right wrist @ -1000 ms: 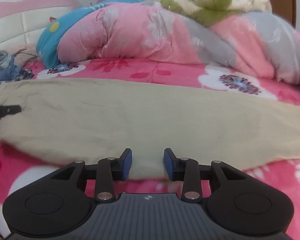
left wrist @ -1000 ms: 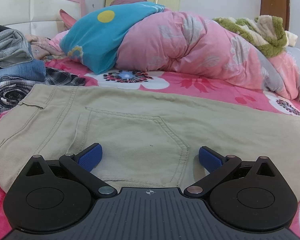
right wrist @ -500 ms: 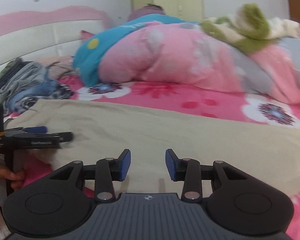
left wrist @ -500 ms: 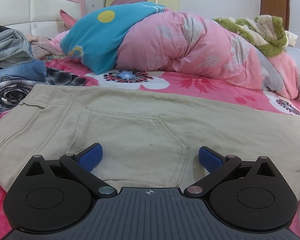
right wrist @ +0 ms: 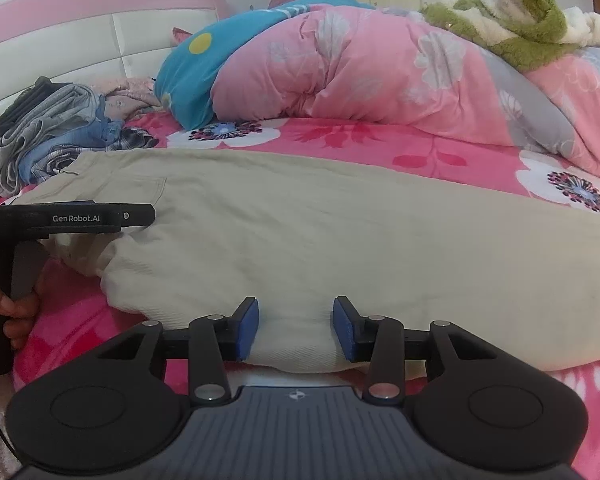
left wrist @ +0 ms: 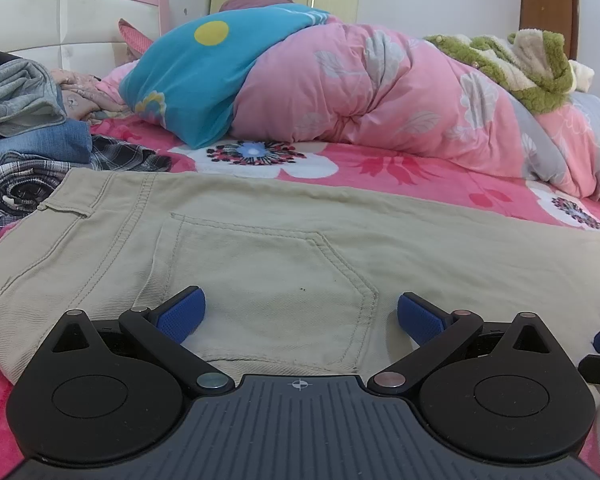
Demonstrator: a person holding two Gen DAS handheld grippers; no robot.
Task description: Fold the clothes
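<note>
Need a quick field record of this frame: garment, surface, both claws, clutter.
garment: beige trousers, spread flat, back pocket up
surface: bed with pink floral sheet
left claw: wide open over the pocket, nothing gripped
right claw: jaws opening, the trousers' near edge bulges between them
clutter: clothes pile beyond the waistband; pink duvet, blue pillow behind

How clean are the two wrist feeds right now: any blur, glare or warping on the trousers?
Left wrist view: sharp, evenly lit, pocket stitching on the beige trousers crisp; fisheye bends the edges. Right wrist view: softer and slightly hazy, trousers show less texture, dark vignette in the corners. No glare in either.
</note>
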